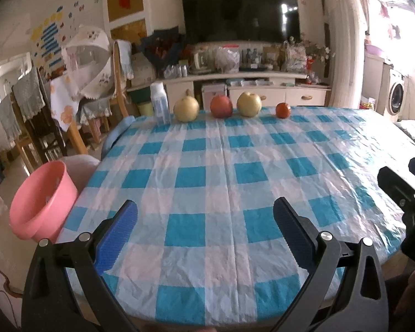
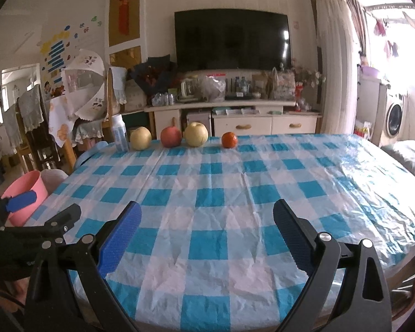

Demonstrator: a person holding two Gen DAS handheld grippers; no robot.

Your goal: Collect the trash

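A pink bin (image 1: 40, 202) stands off the table's left edge; it also shows in the right wrist view (image 2: 27, 193). My left gripper (image 1: 206, 213) is open and empty above the near part of the blue-and-white checked tablecloth (image 1: 221, 166). My right gripper (image 2: 207, 213) is open and empty over the near edge of the cloth (image 2: 235, 193). A white plastic bottle (image 1: 160, 106) stands at the far left of the table, also in the right wrist view (image 2: 119, 132). No loose trash shows on the cloth.
Along the far edge sit a yellow pear (image 1: 186, 109), a red apple (image 1: 221, 106), a second yellow pear (image 1: 249, 104) and a small orange (image 1: 283, 110). Chairs (image 1: 41, 127) stand to the left, a TV cabinet (image 1: 235, 83) behind. The right gripper shows at the right edge (image 1: 406, 193).
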